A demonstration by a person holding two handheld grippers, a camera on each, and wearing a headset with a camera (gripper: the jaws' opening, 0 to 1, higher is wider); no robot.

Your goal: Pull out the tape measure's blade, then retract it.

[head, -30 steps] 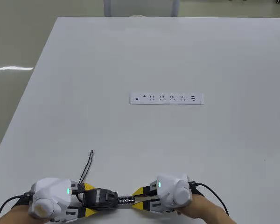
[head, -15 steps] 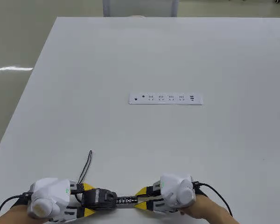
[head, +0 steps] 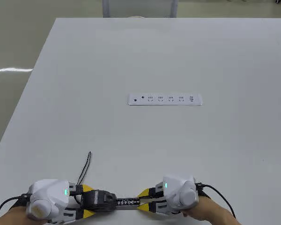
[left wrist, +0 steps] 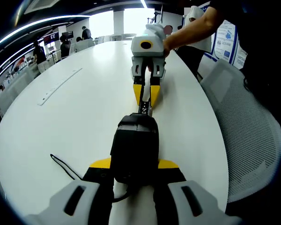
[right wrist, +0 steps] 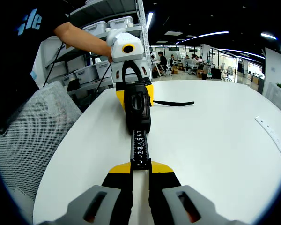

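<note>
Black and chunky, the plastic tape measure case (head: 99, 199) (left wrist: 135, 150) (right wrist: 138, 107) is sitting low over the broad white tabletop (head: 178, 56), well to the person's side of the long white power strip (head: 165, 99) and somewhat left of it. The white left gripper with yellow-tipped jaws (head: 88, 200) (left wrist: 135, 164) is clamping that case, its jaws closed in against the two sides. A short length of dark blade printed with white numbers (head: 127, 202) (right wrist: 139, 143) is running out of the case towards the right, on the near side of the power strip. The matching white right gripper (head: 144, 200) (right wrist: 140, 168) is pinching the blade's free end, its jaws almost together with just the strip of blade between them. The two grippers are facing each other, near but apart, with the blade stretching straight between them. A thin black wrist loop (head: 85, 168) (right wrist: 174, 103) is trailing from the case across the table towards the power strip. A grey mesh chair (left wrist: 243, 117) is standing beyond the table edge farthest from the power strip.
</note>
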